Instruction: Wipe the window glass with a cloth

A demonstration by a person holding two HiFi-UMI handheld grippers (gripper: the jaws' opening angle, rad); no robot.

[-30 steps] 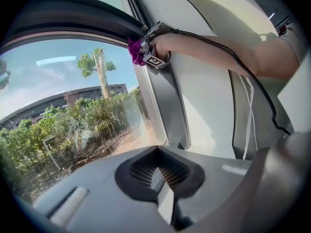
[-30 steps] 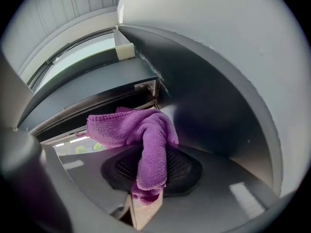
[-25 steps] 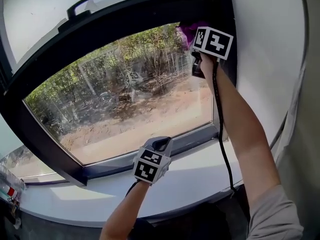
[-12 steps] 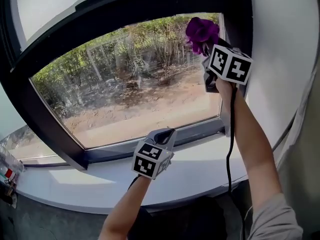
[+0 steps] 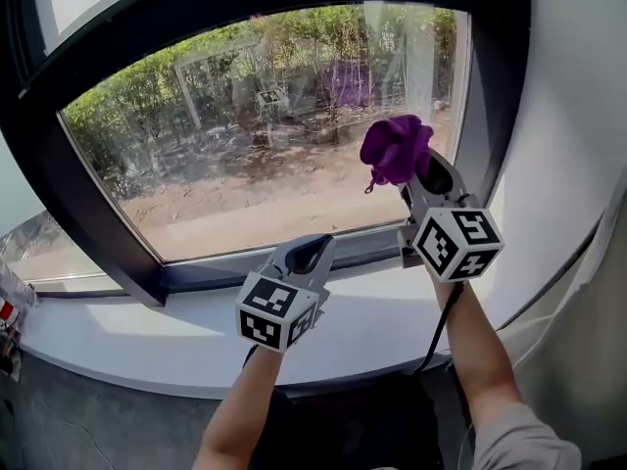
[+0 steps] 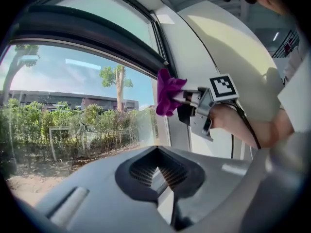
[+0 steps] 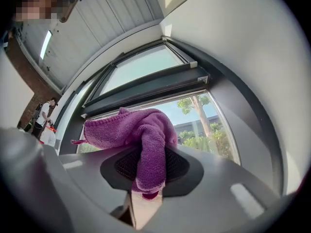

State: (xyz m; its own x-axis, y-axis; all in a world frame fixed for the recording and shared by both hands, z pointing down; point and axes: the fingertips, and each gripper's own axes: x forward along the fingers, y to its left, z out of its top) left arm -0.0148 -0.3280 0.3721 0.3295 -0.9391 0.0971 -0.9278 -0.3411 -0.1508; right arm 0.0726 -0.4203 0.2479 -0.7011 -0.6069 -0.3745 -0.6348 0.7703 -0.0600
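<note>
The right gripper (image 5: 415,172) is pinching a purple cloth (image 5: 395,149) between its jaws, the cloth bunching above them. It is holding the cloth up at the right edge of the window glass (image 5: 255,135), beside the dark frame (image 5: 487,116); whether cloth and glass are touching cannot be told. The left gripper (image 5: 308,254) is hovering over the white sill (image 5: 372,333), its jaws pressed together on nothing.

Leftward the window glass (image 5: 245,164) lies open — frame (image 5: 487,116) perhaps crowds rightward.
</note>
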